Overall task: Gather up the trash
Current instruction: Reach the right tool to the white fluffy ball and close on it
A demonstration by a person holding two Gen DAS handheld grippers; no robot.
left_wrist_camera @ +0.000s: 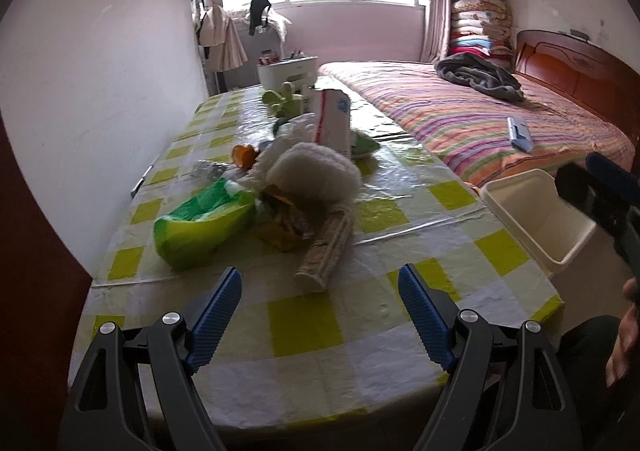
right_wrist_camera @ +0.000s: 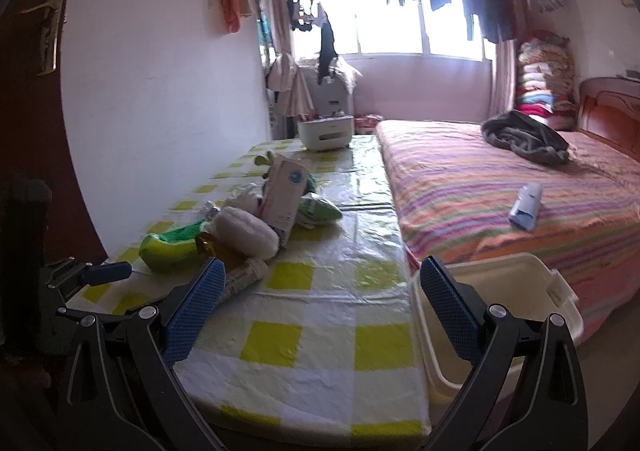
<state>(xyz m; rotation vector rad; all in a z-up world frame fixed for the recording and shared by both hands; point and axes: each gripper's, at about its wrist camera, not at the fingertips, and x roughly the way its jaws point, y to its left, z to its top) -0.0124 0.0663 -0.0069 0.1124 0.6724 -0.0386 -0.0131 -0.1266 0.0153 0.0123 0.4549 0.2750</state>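
A heap of trash lies mid-table on the green-and-white checked cloth (left_wrist_camera: 304,327): a green plastic bag (left_wrist_camera: 200,223), a white fluffy wad (left_wrist_camera: 316,171), a rolled paper tube (left_wrist_camera: 326,251), a crumpled brown wrapper (left_wrist_camera: 282,225), an orange scrap (left_wrist_camera: 244,155) and a white carton (left_wrist_camera: 334,121) standing upright. My left gripper (left_wrist_camera: 320,283) hangs open just short of the tube, nothing between its blue pads. My right gripper (right_wrist_camera: 322,275) is open over the table's right front, empty, with the cream bin (right_wrist_camera: 500,311) under its right finger. The same bin (left_wrist_camera: 536,219) stands off the table's right edge.
A striped bed (right_wrist_camera: 500,191) runs along the table's right side with a grey garment (right_wrist_camera: 524,135) and a blue-white packet (right_wrist_camera: 526,207) on it. A white box (left_wrist_camera: 286,71) and green toy (left_wrist_camera: 282,97) sit at the table's far end. A wall borders the left. A hand (left_wrist_camera: 624,331) shows at right.
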